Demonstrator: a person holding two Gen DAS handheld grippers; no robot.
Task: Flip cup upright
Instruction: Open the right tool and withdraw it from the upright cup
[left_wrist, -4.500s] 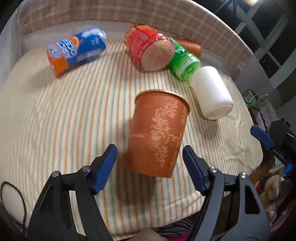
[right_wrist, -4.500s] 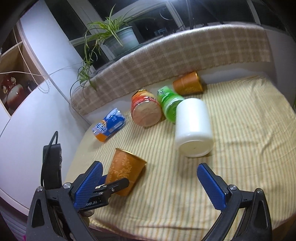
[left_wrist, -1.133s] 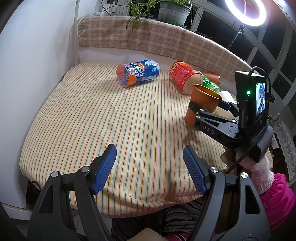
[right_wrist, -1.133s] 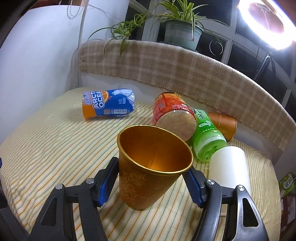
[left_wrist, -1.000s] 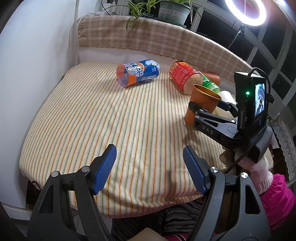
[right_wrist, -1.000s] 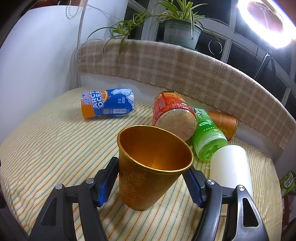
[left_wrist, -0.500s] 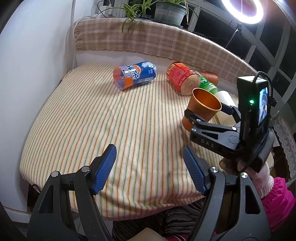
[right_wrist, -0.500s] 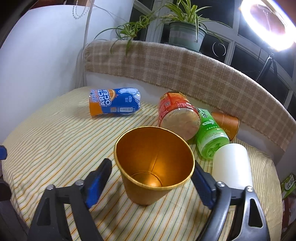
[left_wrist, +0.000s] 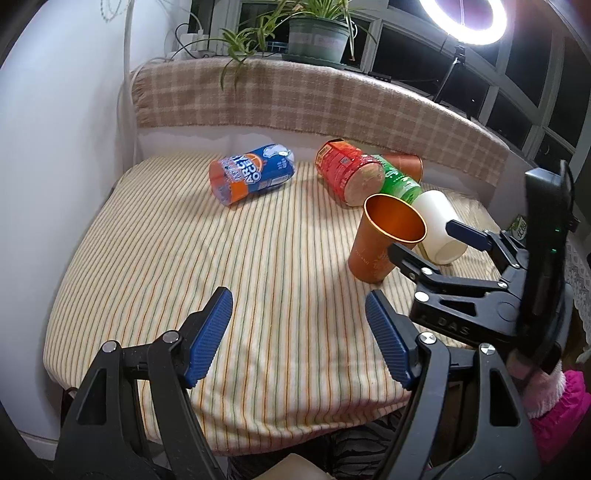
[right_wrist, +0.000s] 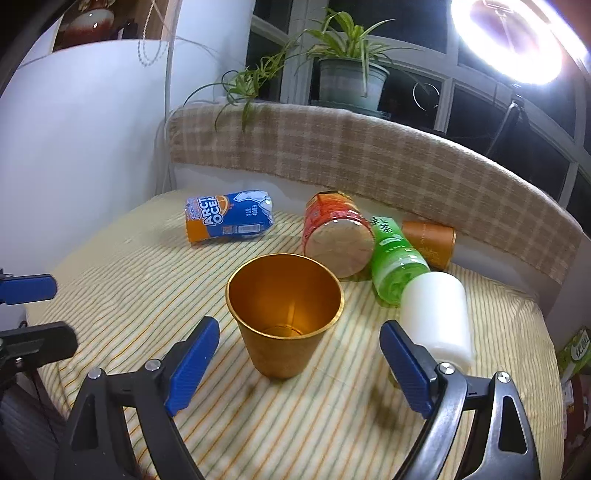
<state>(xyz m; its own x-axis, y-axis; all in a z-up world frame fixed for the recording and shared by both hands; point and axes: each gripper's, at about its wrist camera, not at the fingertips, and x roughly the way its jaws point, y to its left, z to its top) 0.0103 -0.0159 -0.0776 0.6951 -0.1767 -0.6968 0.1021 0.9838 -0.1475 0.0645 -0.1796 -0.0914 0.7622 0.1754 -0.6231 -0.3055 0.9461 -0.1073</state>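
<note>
While cup (right_wrist: 283, 322) stands upright on soft cloth (right_wrist: 147, 280) | right gripper (right_wrist: 299, 363) jaws spread, straddling it, no contact | left gripper (left_wrist: 299, 338) spread, empty | risk: retreating pad clips rim, topples it

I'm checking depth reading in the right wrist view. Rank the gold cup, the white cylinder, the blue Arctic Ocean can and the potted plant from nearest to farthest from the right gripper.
1. gold cup, upright just ahead of the open right gripper.
2. white cylinder, lying to the right.
3. blue Arctic Ocean can, lying far left.
4. potted plant, on the sill behind.
</note>
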